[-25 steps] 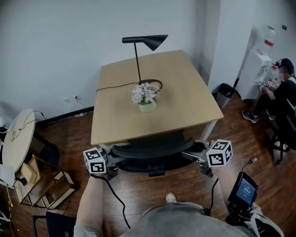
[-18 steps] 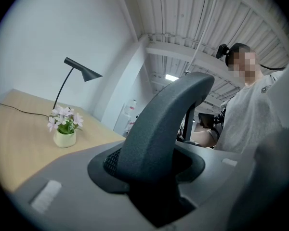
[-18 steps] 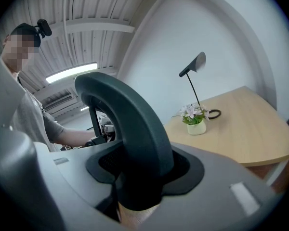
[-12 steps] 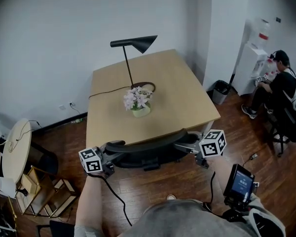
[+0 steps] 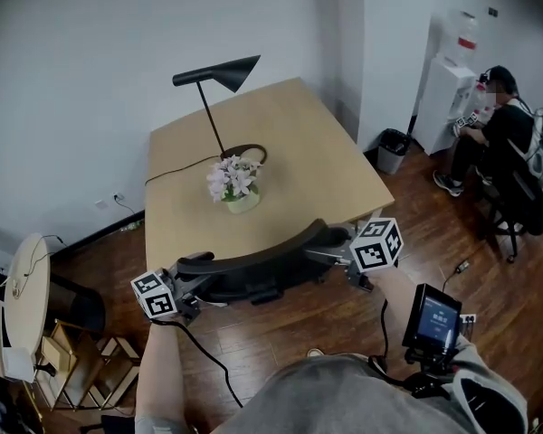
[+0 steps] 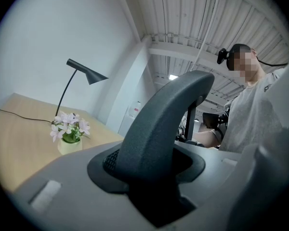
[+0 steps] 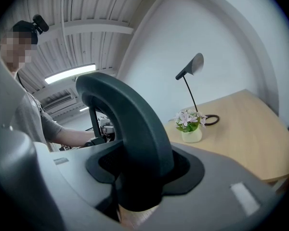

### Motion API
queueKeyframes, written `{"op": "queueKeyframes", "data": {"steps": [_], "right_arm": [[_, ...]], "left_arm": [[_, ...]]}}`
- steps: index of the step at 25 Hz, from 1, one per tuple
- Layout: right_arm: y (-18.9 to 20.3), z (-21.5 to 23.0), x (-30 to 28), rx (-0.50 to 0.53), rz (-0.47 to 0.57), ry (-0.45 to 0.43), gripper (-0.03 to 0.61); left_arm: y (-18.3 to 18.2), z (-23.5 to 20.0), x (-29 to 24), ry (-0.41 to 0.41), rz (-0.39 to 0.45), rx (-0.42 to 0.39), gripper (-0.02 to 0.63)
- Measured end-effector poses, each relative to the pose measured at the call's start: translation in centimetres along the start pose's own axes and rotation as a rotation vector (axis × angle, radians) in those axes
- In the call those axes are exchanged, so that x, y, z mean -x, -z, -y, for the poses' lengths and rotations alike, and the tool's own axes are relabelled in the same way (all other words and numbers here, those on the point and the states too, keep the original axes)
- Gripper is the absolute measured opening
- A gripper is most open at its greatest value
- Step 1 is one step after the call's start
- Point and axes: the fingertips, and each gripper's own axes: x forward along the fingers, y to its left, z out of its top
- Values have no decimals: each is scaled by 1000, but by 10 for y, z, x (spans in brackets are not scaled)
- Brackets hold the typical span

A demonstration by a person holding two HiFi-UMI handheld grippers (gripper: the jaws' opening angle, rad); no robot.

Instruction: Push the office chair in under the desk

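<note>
Far left, a round table (image 5: 25, 287) stands by the wall. Next comes the left gripper (image 5: 183, 283), its jaws clamped on the left end of the chair (image 5: 253, 262) back, and its own view shows the dark rim filling the gap between them. The chair sits right at the near edge of the desk (image 5: 290, 143), backrest running along that edge and the seat mostly hidden beneath the top. Up on the desk are a black lamp (image 5: 219, 72) and a pot of flowers (image 5: 233, 177). Over to the right gripper (image 5: 337, 251), and it's the same story, jaws gripping the backrest's right end. Beyond it a bin (image 5: 394, 143) stands by the pillar, and a person (image 5: 498, 143) sits far right.
</note>
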Motion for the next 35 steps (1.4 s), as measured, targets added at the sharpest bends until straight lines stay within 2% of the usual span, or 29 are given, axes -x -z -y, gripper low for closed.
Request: {"op": "queueKeyframes", "data": {"steps": [10,13,17,21,25,28,35], "right_arm": [[-1,3,0,-1,7,14,225],[-2,2,1,-5,27,28,240],[-5,0,4,43,70,70,339],[-9,9,33,55,152,166,344],[6,-13,67,40,190,233,342],[24,-38,85,42,206,252,322],[73,-147,95,78,223,190,151]], "left_arm": [[-1,-2,-2,-8,4,-4,206],[0,-2,-2,-33,11,-15,227],[-2,-7,14,-137,32,-29,332],[0,-9,45,-241,90,-36,358],[15,21,83,-320,156,-28,357],[28,56,93,-336,201,-12,319],[53,175,95,-253,268,-33,99]]}}
